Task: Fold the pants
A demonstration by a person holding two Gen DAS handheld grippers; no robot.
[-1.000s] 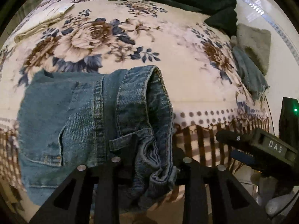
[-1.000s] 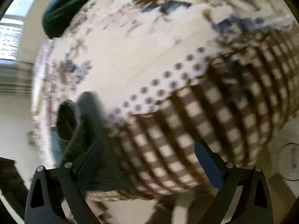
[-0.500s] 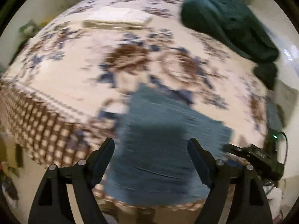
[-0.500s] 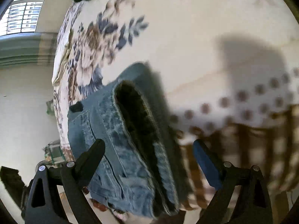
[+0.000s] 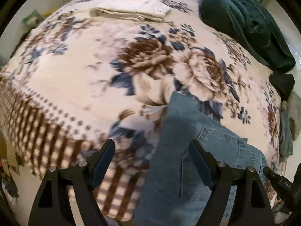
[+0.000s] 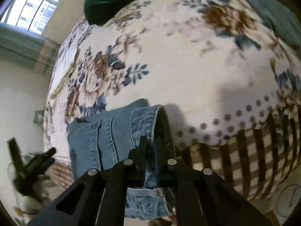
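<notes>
In the left wrist view, the left gripper (image 5: 151, 160) hangs with its jaws spread wide and nothing between them, above the checked border of the floral blanket (image 5: 79, 79), while the blue jeans (image 5: 190, 150) lie over the blanket's near edge under the right-hand finger; a dark green garment (image 5: 244, 26) and a folded cream cloth (image 5: 129, 11) lie farther back. In the right wrist view, the right gripper (image 6: 150, 146) has its jaws pinched together on the jeans' (image 6: 116, 131) folded waistband edge at the blanket's (image 6: 188, 66) edge.

Floral blanket (image 5: 79, 86) w/ green garment (image 5: 244, 24), folded cream cloth (image 5: 131, 12).
</notes>
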